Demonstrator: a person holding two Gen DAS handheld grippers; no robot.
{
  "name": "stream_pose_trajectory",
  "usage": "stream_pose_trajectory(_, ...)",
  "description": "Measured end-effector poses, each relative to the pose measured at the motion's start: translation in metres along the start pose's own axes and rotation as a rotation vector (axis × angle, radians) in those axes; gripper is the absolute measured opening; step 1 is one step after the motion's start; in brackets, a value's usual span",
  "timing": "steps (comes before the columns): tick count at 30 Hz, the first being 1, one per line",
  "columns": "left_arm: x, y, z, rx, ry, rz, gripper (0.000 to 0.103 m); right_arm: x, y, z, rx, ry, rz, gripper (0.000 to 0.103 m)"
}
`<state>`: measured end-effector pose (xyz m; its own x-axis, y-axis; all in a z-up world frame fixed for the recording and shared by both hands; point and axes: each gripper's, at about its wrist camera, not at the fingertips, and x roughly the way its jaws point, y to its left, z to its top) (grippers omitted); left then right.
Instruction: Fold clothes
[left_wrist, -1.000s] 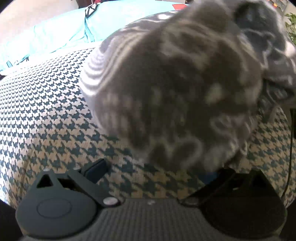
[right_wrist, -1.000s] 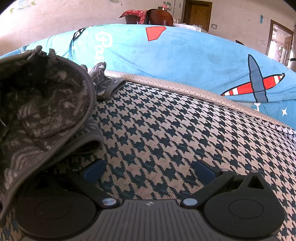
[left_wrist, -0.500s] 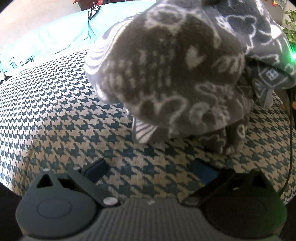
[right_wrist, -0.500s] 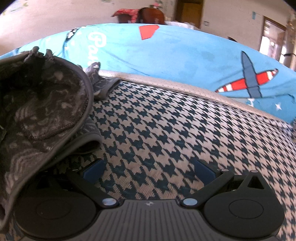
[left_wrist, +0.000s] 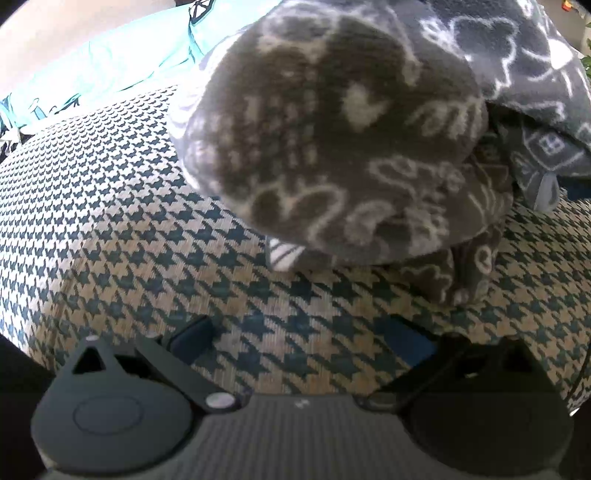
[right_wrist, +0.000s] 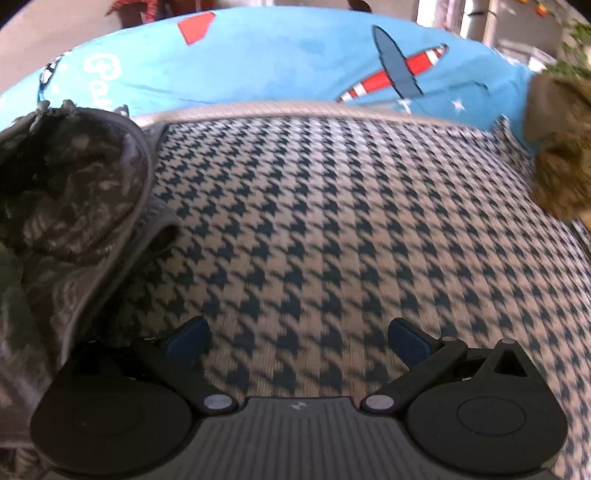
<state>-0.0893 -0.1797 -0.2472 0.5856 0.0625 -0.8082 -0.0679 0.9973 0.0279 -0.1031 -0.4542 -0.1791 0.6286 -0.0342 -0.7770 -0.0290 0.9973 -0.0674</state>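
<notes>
So in the left wrist view we've got our left gripper (left_wrist: 299, 339) low over the houndstooth-patterned woven mat in dark teal and beige (left_wrist: 110, 229), blue-padded fingers (left_wrist: 192, 336) spread wide apart with nothing between them, just bare mat. A bit beyond those fingertips sits the grey fleece garment with white doodle-style line drawings (left_wrist: 343, 147), bunched into a rounded heap on the mat. It fills most of the upper middle and right of the view, and the near face is blurry. A small striped bit of fabric pokes out from under the heap's near edge, touching the mat. Further back, past the mat's far edge, there's a bright turquoise bedsheet (left_wrist: 110, 66).

In the right wrist view, our right gripper (right_wrist: 299, 339) is spread open too, nothing pinched, mat showing between the fingers. The same grey fleece garment (right_wrist: 74, 192) sits at the left side of the mat here, folded over on itself so we see a darker inside face and a stitched hem; its lower fold hangs right next to the left finger, and we can't tell if it actually touches. Beyond the mat's far edge lies a blue sheet printed with a red-and-white striped cartoon airplane (right_wrist: 280, 66). Over at the mat's far right edge there's a fuzzy brown thing (right_wrist: 561, 147), too blurred to say what it is.
</notes>
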Motion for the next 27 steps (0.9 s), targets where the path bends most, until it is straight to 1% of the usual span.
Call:
stream_pose_trajectory(2,-0.003,0.002,0.004,-0.007,0.003,0.004,0.103,-0.01,0.003,-0.009,-0.007,0.017,0.002,0.103)
stream_pose_trajectory(4,-0.016,0.004,0.003,-0.013,0.006,0.006,0.103,-0.021,0.007,-0.019,-0.008,0.034,0.002,0.103)
stream_pose_trajectory(7,-0.026,0.004,-0.008,-0.019,0.013,0.01,0.103,-0.038,0.012,-0.038,-0.017,0.053,0.019,0.103)
stream_pose_trajectory(11,-0.057,0.009,-0.035,-0.021,0.016,0.012,0.103,-0.06,0.016,-0.062,-0.029,0.073,0.049,0.103)
stream_pose_trajectory(13,-0.065,0.007,-0.049,-0.022,0.018,0.014,0.103,-0.065,0.019,-0.071,-0.048,0.072,0.058,0.103)
stream_pose_trajectory(20,-0.096,0.004,-0.099,-0.036,0.025,0.025,0.103,-0.078,0.029,-0.091,-0.08,0.077,0.078,0.103)
stream_pose_trajectory(27,-0.127,-0.001,-0.139,-0.032,0.025,0.029,0.103,-0.092,0.053,-0.113,-0.133,0.088,0.102,0.103)
